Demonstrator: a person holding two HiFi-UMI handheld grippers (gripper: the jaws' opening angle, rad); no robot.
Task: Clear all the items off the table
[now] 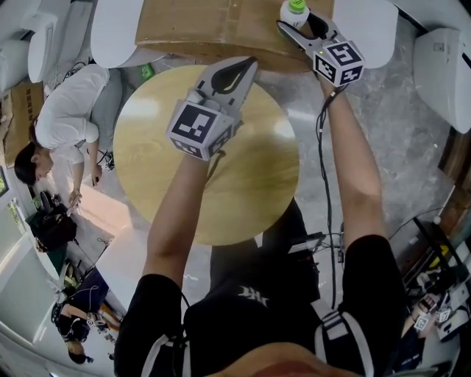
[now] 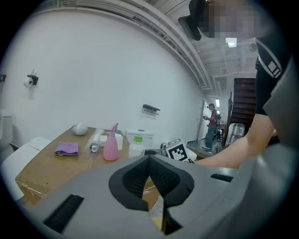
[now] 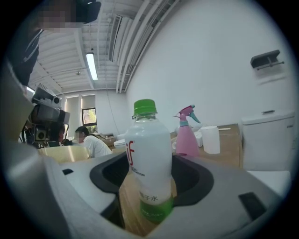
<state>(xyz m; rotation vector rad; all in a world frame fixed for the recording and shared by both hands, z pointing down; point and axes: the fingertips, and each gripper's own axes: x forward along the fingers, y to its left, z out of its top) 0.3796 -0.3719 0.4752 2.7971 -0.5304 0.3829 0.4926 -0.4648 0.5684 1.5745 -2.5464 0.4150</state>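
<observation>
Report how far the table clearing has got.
Done: the round wooden table shows nothing on its visible top; a pink spray bottle and purple cloth sit on the brown cardboard surface beyond. In hand: the right gripper clamps the green-capped white bottle over that surface. Left: releasing it. The left gripper is shut, empty.

Left gripper [image 1: 245, 68] over the round wooden surface's [image 1: 254, 191] far edge, jaws together, right gripper [image 1: 297, 22] beyond it (over a brown board [image 1: 199, 29]), green-capped bottle [image 1: 295, 9] between its jaws
</observation>
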